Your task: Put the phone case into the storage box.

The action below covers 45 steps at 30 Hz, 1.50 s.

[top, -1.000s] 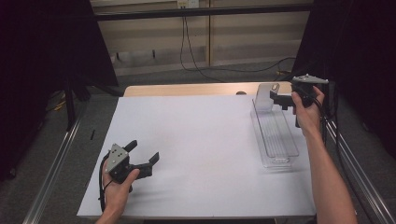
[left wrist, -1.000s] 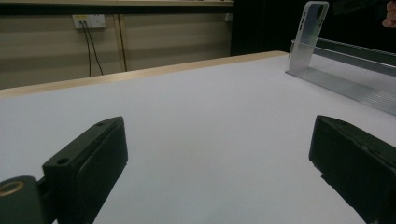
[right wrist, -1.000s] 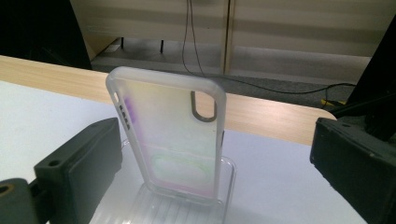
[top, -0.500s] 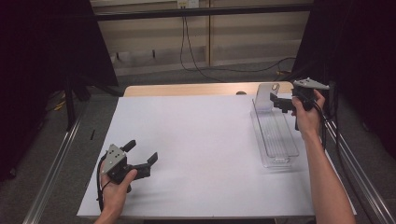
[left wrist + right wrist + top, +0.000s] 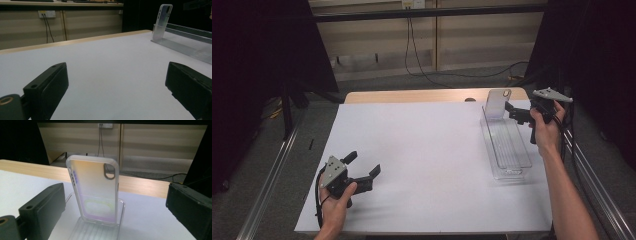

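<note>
A translucent phone case (image 5: 496,102) stands upright at the far end of a long clear plastic tray (image 5: 513,156) on the right of the white-covered table (image 5: 427,150). My right gripper (image 5: 512,113) hovers open just right of the case. In the right gripper view the case (image 5: 96,192) stands ahead between the spread jaws, untouched, its foot in the tray (image 5: 100,231). My left gripper (image 5: 364,163) rests open at the near left with nothing between its fingers. From the left gripper (image 5: 116,82) view, the case (image 5: 162,21) and tray (image 5: 185,47) lie far off at the right.
The table's bare wooden strip (image 5: 422,96) runs along the far edge of the white cover. Metal rails (image 5: 267,185) flank the table on both sides. Cables (image 5: 422,65) hang and trail across the floor behind.
My right gripper has drawn back a little to the right and toward me, away from the standing case. The left gripper has hardly moved.
</note>
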Tool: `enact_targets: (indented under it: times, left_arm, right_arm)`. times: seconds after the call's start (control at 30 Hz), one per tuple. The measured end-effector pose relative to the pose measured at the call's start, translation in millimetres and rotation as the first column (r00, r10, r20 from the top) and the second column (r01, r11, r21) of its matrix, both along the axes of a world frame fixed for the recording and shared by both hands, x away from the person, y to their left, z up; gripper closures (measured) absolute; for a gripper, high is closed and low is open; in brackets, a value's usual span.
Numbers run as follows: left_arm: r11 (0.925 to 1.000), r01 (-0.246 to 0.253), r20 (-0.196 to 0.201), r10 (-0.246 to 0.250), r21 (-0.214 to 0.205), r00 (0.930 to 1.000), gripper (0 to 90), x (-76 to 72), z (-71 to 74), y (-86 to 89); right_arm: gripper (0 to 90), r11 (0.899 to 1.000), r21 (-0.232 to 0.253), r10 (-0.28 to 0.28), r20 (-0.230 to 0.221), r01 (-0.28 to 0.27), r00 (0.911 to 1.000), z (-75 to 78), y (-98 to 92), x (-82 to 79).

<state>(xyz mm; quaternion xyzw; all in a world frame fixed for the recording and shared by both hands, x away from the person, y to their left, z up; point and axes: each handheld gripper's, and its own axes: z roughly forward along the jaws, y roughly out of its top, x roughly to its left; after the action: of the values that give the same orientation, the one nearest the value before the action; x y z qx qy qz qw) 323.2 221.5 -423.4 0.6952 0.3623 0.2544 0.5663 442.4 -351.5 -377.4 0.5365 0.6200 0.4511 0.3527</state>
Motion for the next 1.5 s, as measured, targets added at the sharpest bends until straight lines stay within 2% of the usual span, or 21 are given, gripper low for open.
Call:
enact_targets:
  times: [0.13,0.33,0.53,0.8,0.9,1.07,1.33,1.5]
  left_arm:
    - [0.9999,0.005,0.003,-0.005,0.009,1.0,4.7,-0.9,-0.2,0.2]
    - [1.0,0.003,0.005,-0.003,0.004,1.0,4.5,-1.8,-0.4,0.3]
    - [1.0,-0.001,0.003,0.001,-0.003,1.0,4.4,-2.9,-1.2,1.8]
    - [1.0,-0.009,0.001,0.009,-0.002,1.0,4.3,-5.0,-2.5,4.2]
    - [0.9997,-0.018,-0.003,0.018,-0.015,0.9998,4.3,-5.2,-2.6,4.9]
    - [0.9998,-0.019,0.002,0.019,-0.008,0.9998,4.3,-5.7,-2.4,5.2]
    - [0.9998,-0.019,0.009,0.019,-0.004,0.9998,4.2,-6.5,-1.9,6.2]
    - [0.9996,-0.024,0.009,0.024,-0.016,0.9997,4.1,-7.5,-1.8,5.9]
  right_arm:
    - [1.8,1.0,0.015,-0.014,0.032,0.014,0.9994,0.2,-2.7,-5.0]
    - [1.8,1.0,0.022,-0.001,0.045,0.0,0.999,1.8,0.2,-14.7]
    - [1.5,1.0,-0.006,0.01,0.038,-0.009,0.9993,5.1,2.6,-24.3]
    - [1.1,0.999,0.016,0.032,0.062,-0.033,0.9976,6.3,1.0,-36.5]
    - [1.4,0.999,0.012,0.03,0.065,-0.031,0.9974,6.1,0.5,-41.7]
    - [1.3,0.999,0.025,0.021,0.089,-0.024,0.9958,4.4,-2.8,-49.5]
    - [1.0,0.999,0.016,0.034,0.11,-0.036,0.9933,4.4,0.0,-65.4]
    - [1.0,0.999,-0.004,0.044,0.111,-0.044,0.9929,3.5,1.5,-73.3]
